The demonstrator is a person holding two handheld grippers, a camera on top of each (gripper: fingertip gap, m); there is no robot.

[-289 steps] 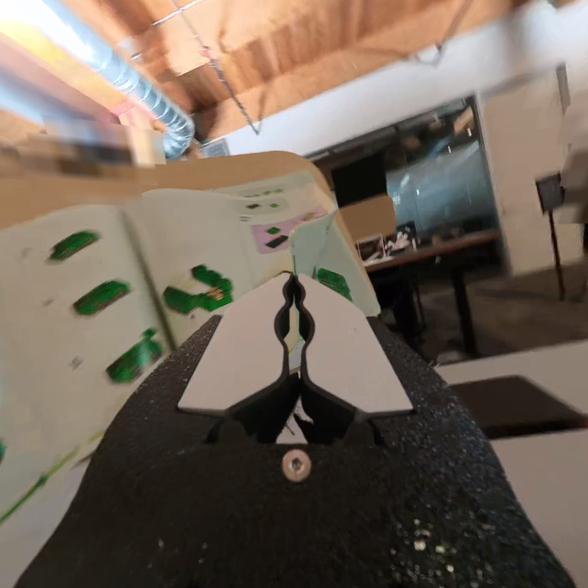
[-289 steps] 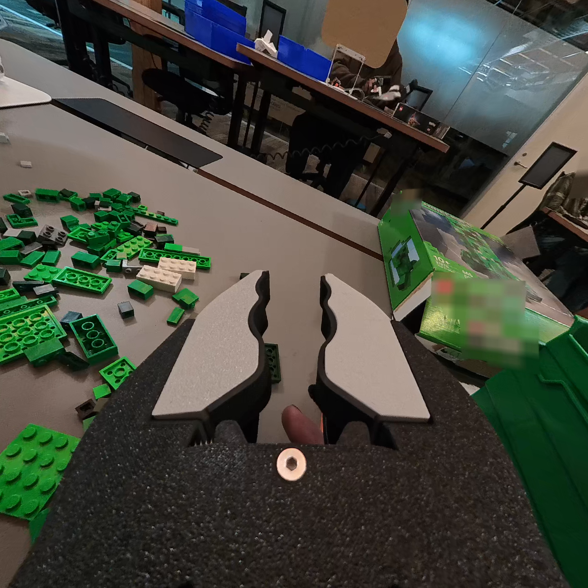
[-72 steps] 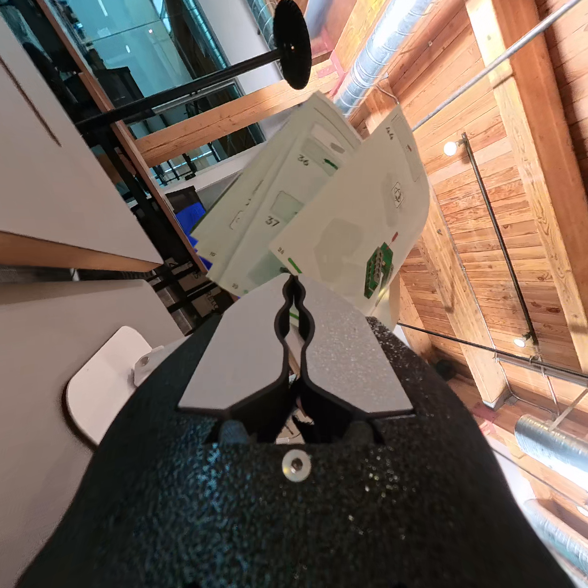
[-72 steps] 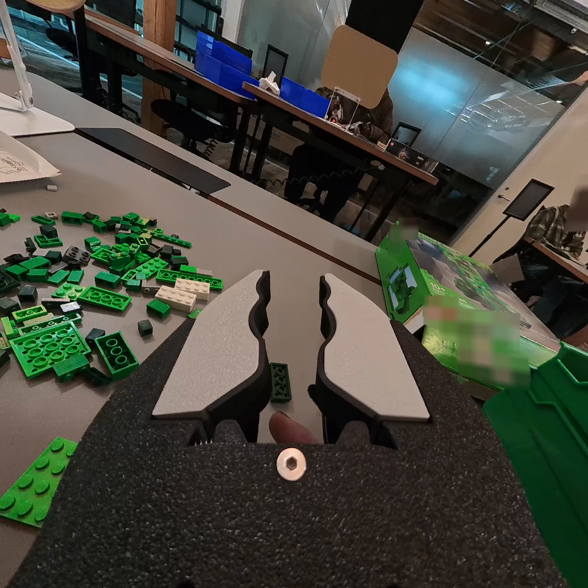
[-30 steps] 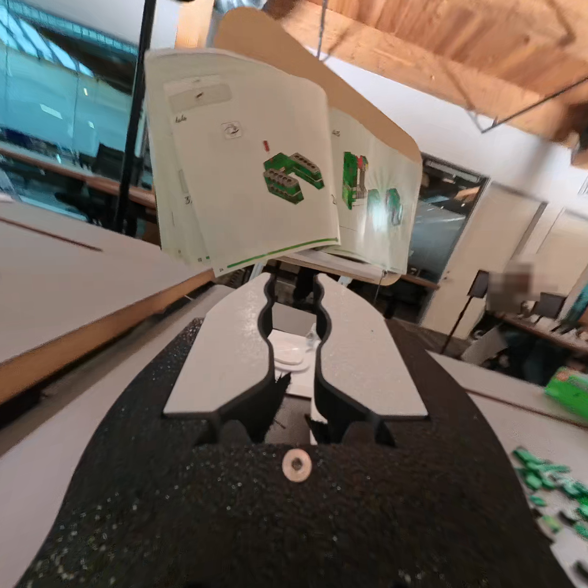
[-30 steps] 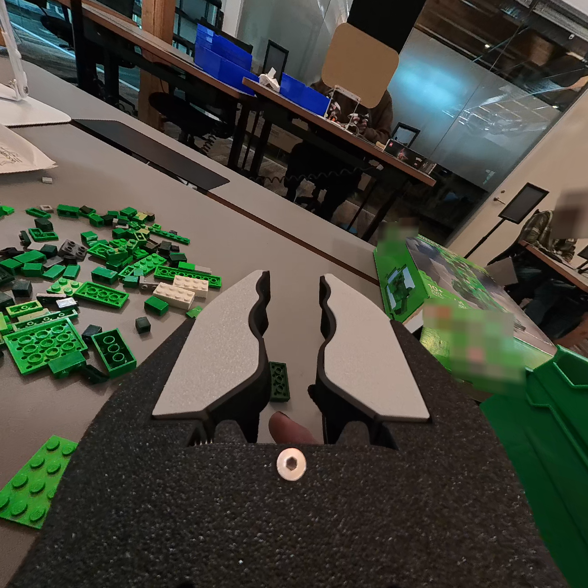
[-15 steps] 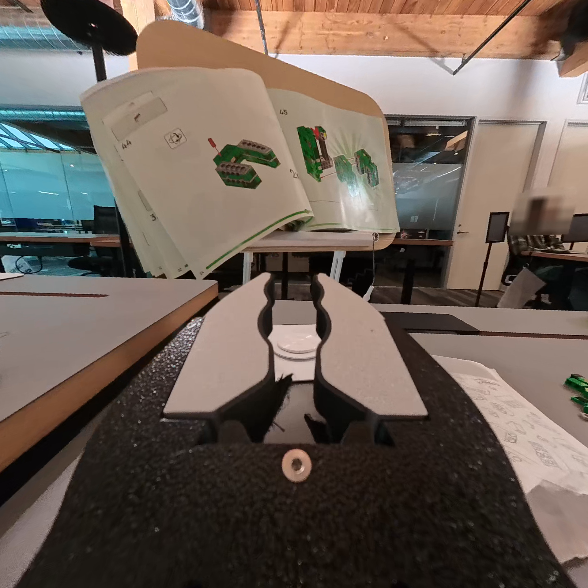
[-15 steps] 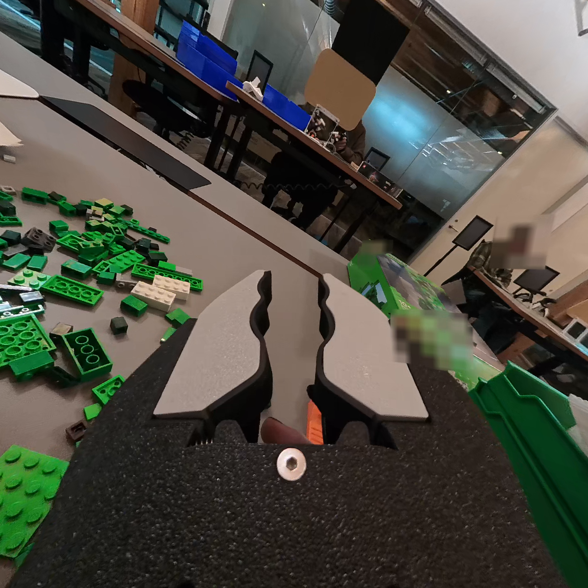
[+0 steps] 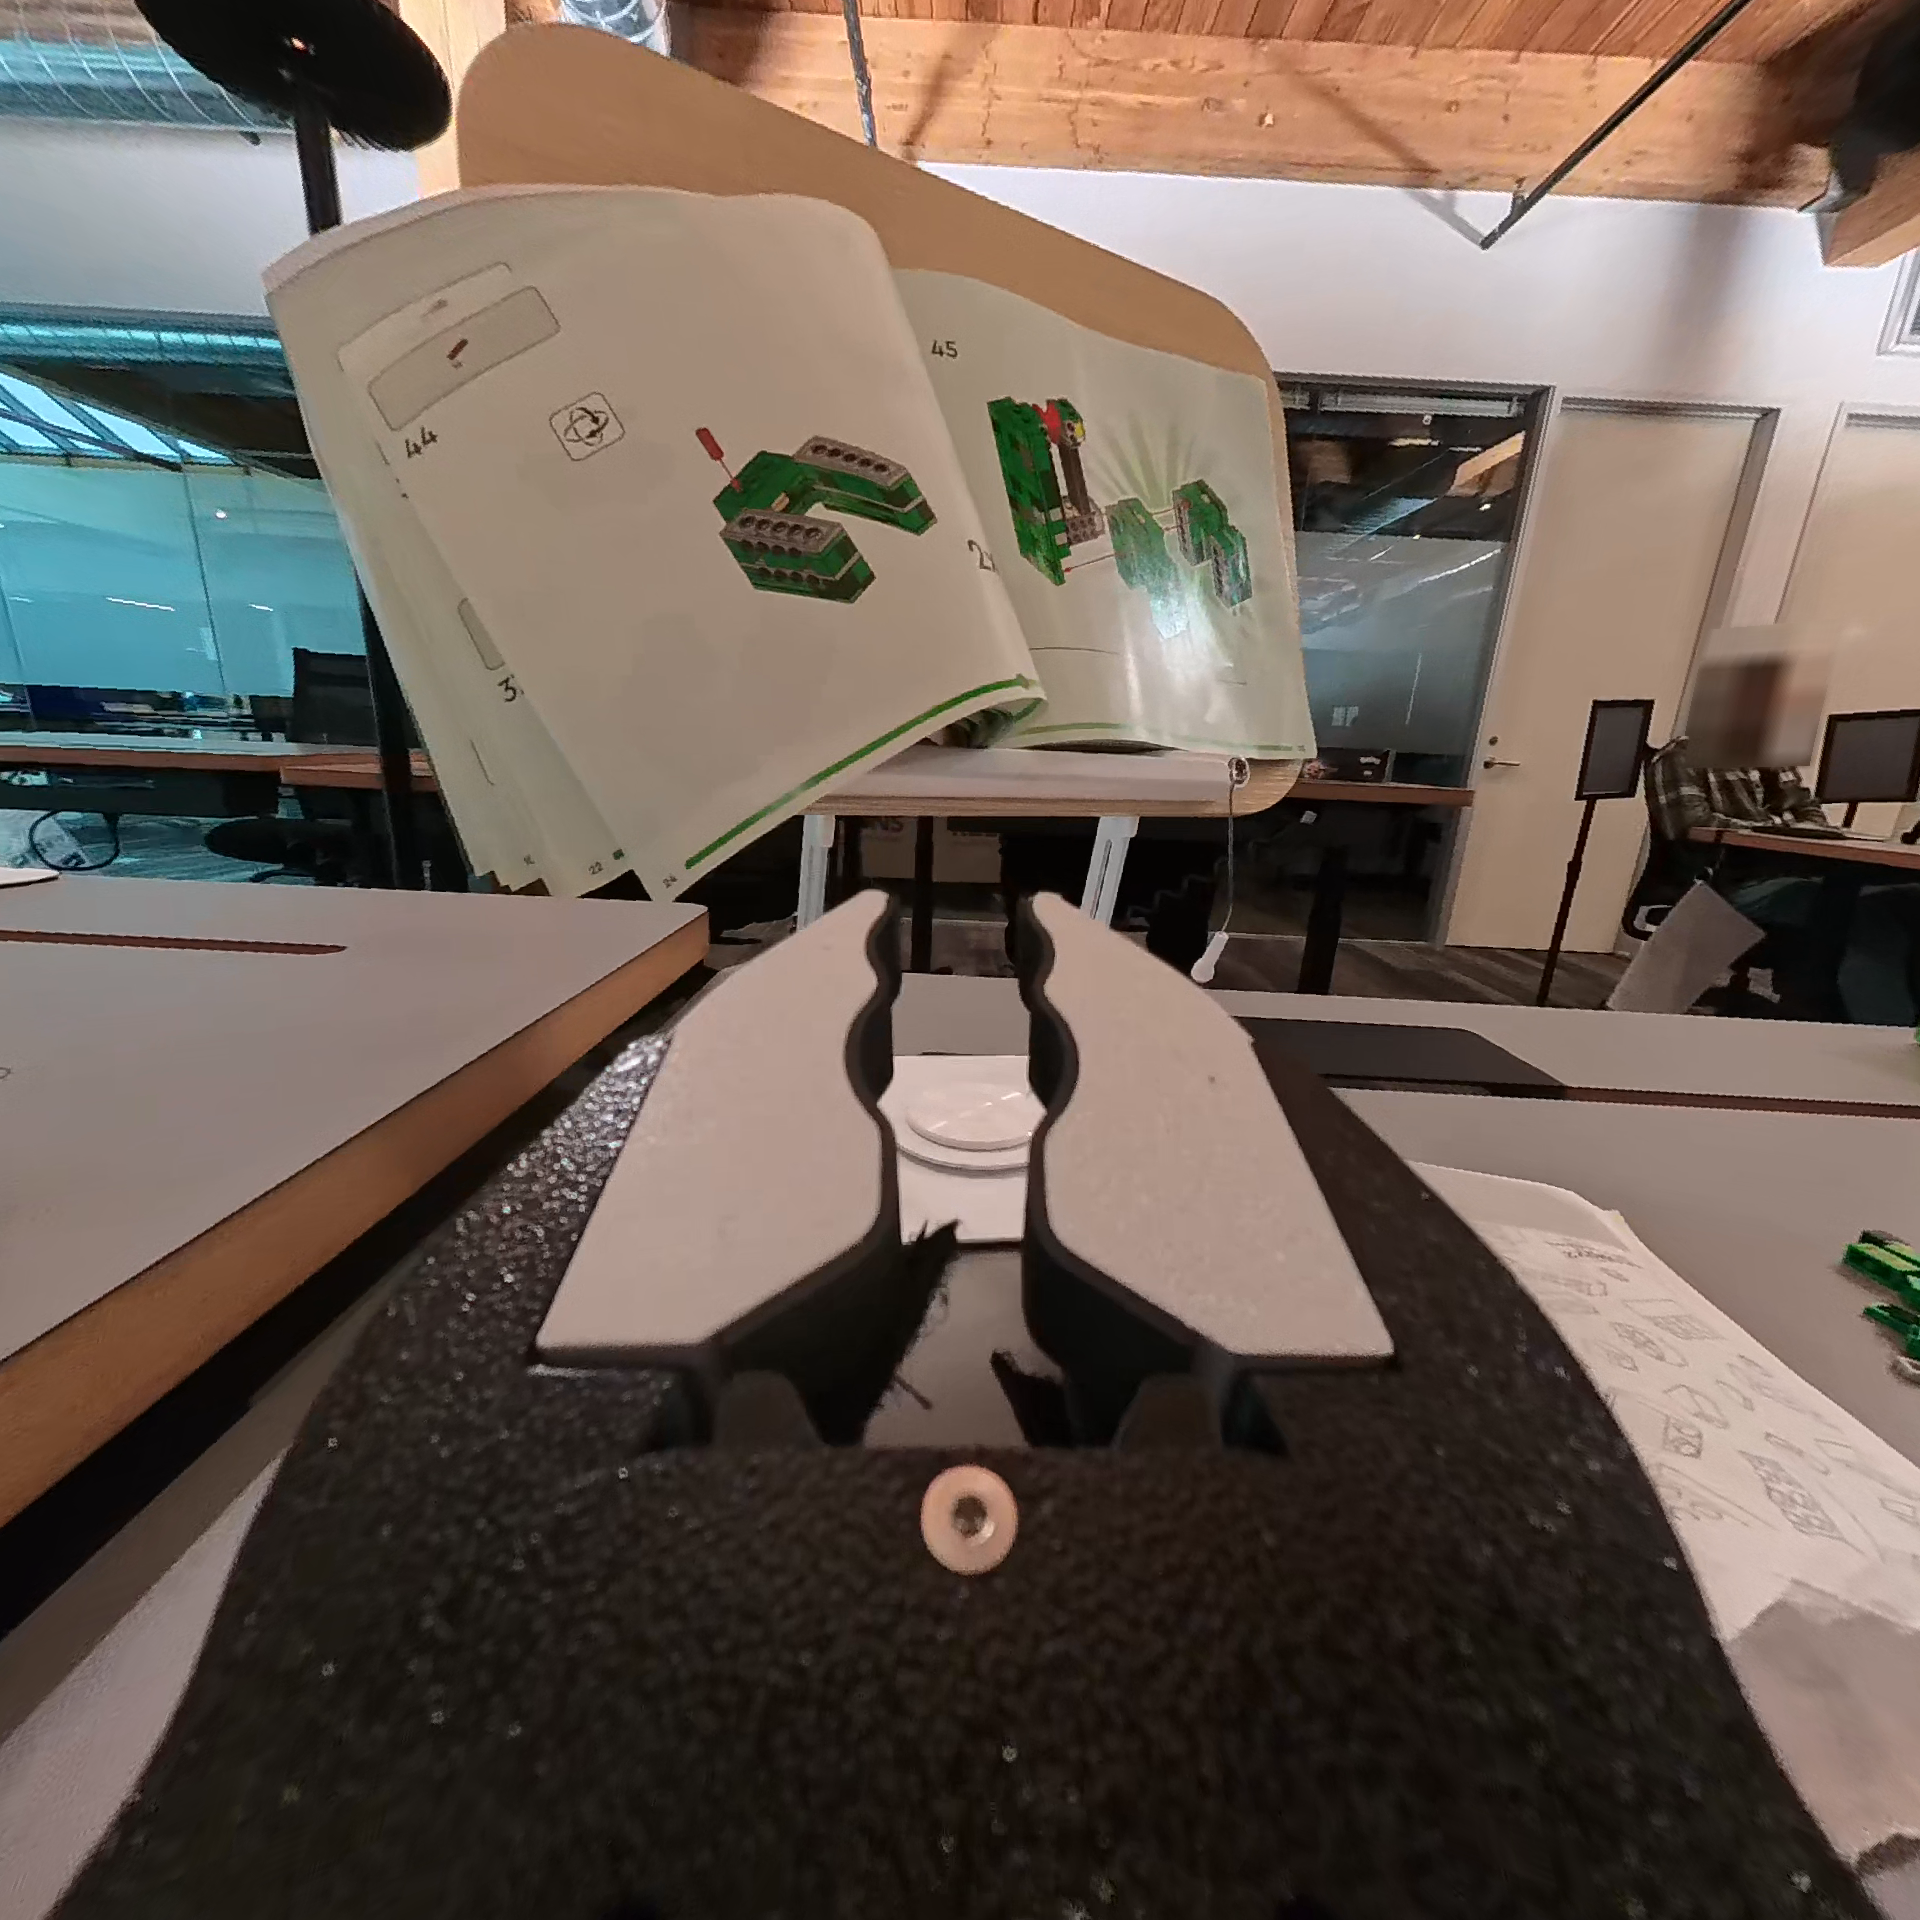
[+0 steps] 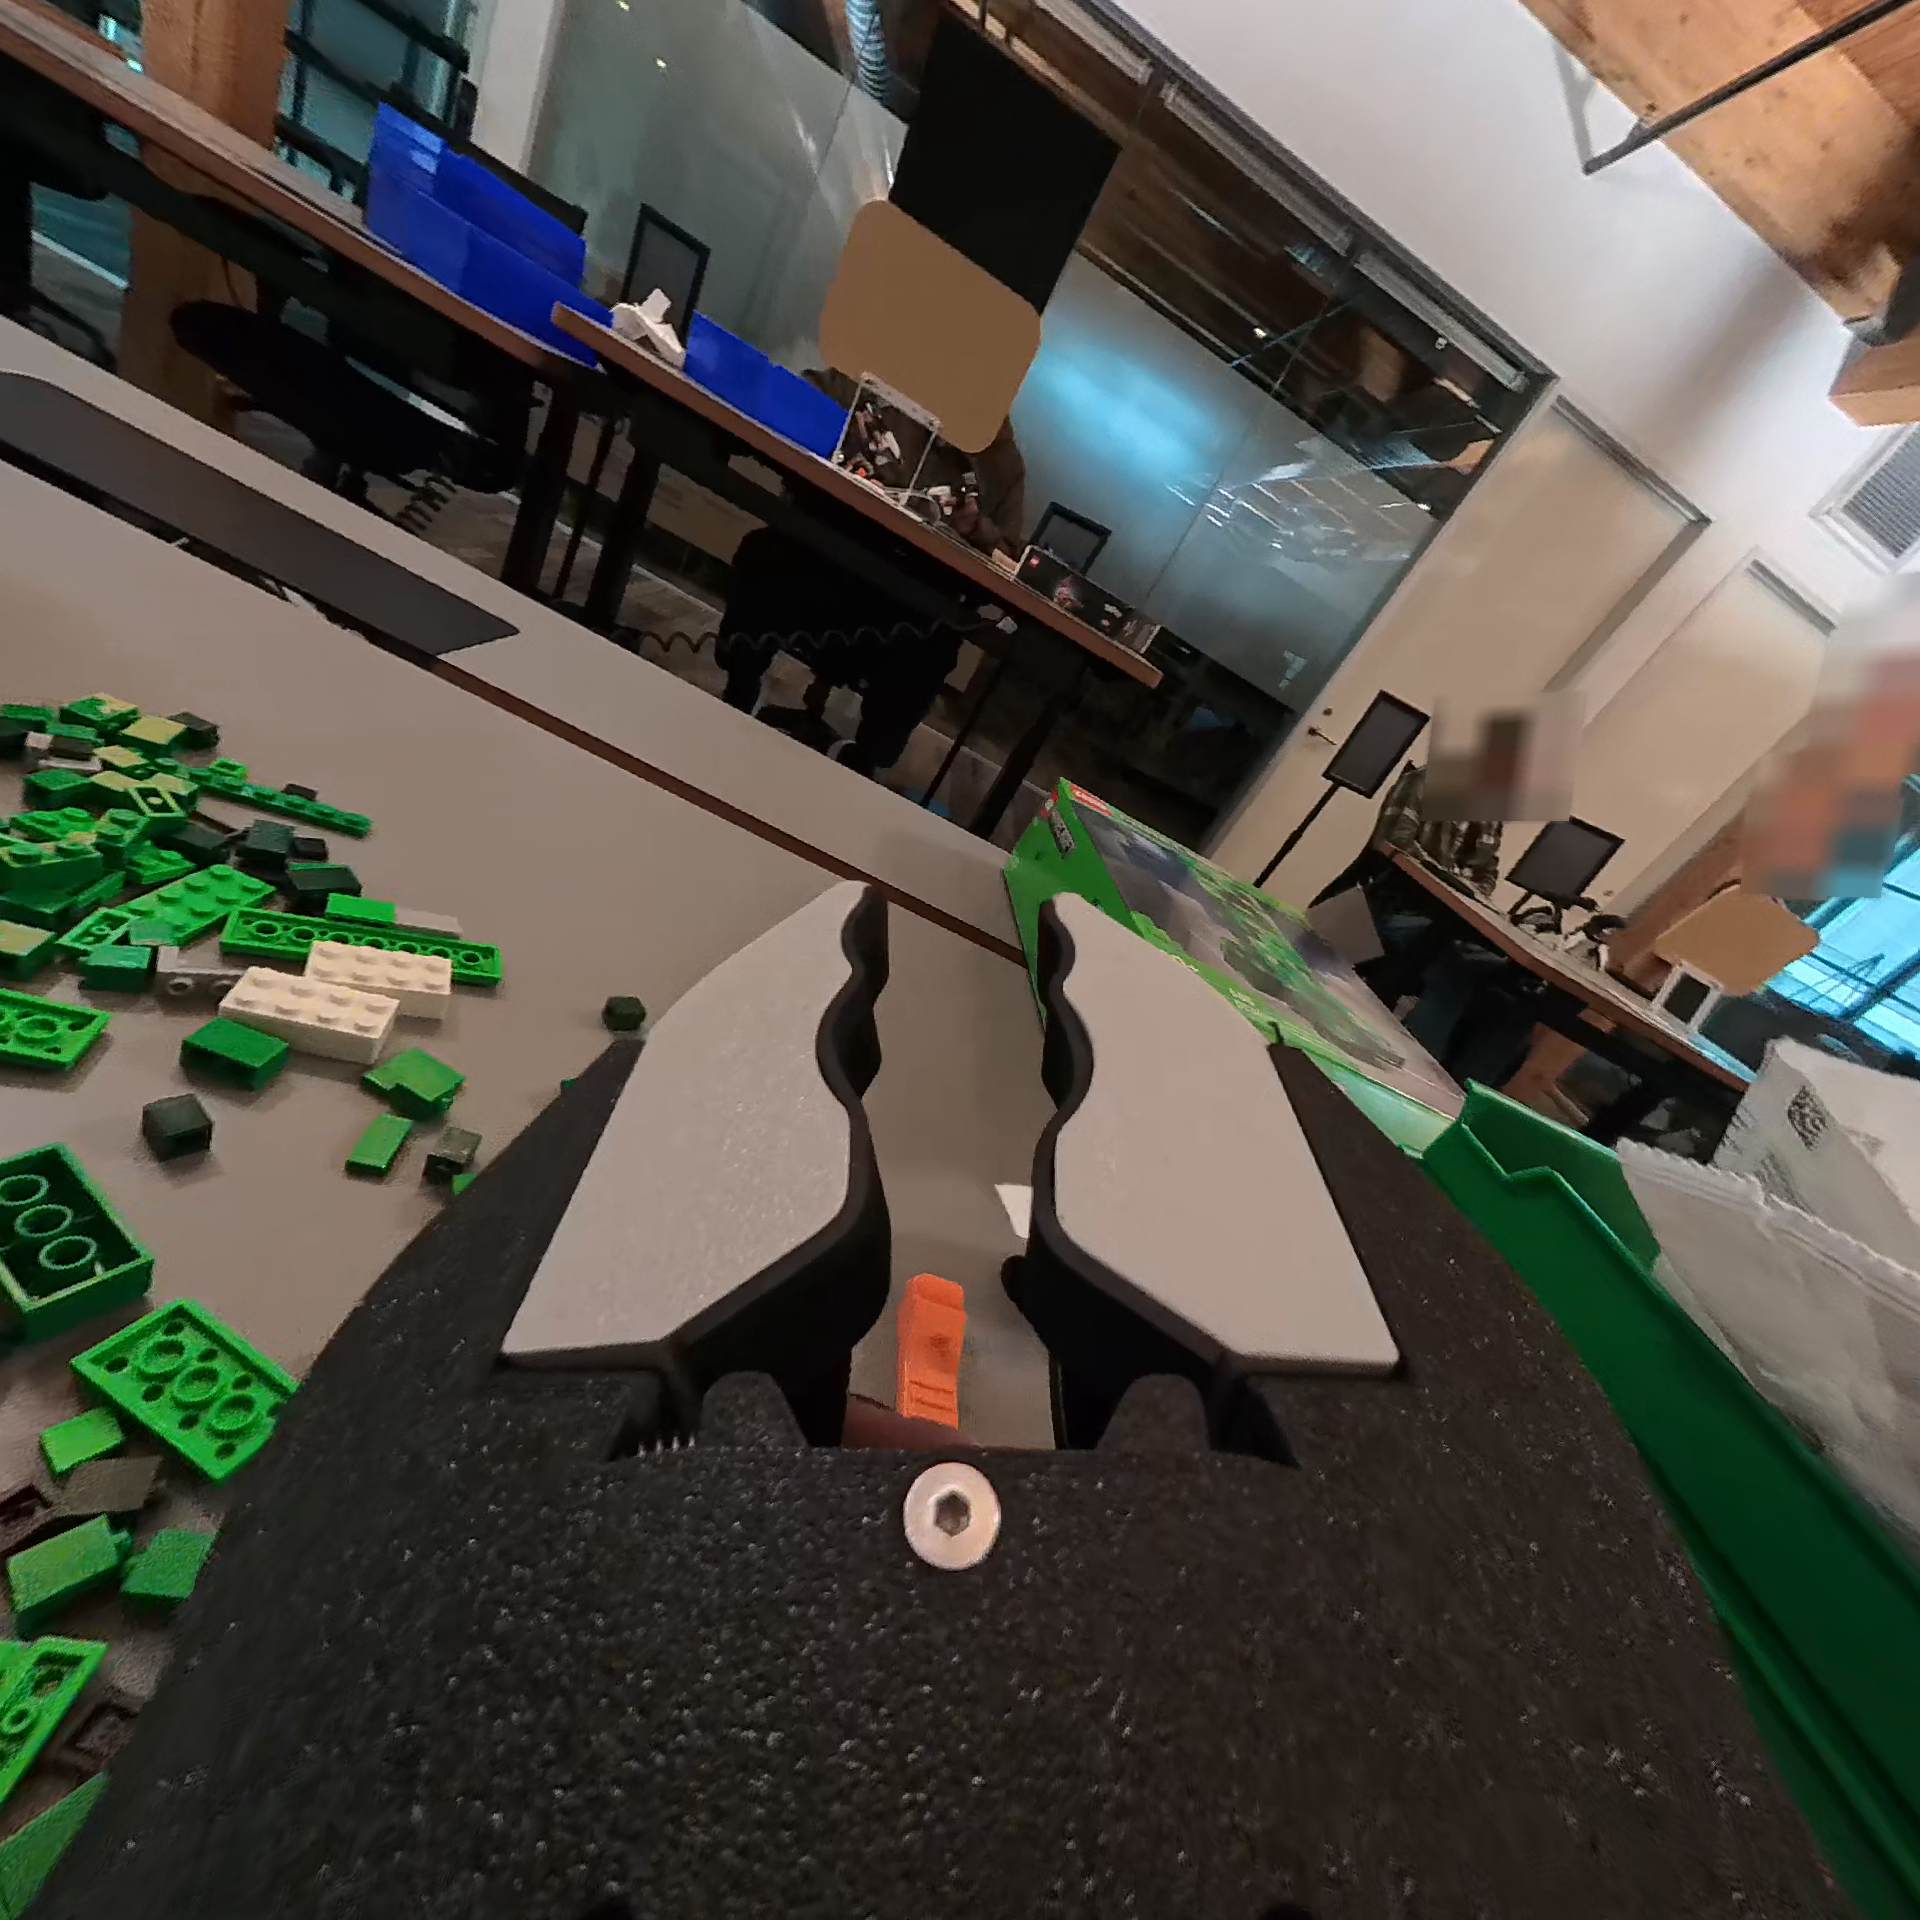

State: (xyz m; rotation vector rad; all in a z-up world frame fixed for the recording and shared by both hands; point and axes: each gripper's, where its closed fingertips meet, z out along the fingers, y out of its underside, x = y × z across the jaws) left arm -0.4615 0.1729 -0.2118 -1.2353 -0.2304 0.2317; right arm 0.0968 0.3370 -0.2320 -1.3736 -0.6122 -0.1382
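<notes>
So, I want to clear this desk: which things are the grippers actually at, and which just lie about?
At the grippers: left gripper, open, before the white stand base under the open booklet; right gripper, open, an orange piece showing low between its fingers.
Lying about: loose green bricks, white bricks, green box, green bin, printed sheet.

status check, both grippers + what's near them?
Left gripper open, empty, instruction booklet propped above it. Right gripper open, empty, over grey table; green bricks to its left, green box ahead.
</notes>
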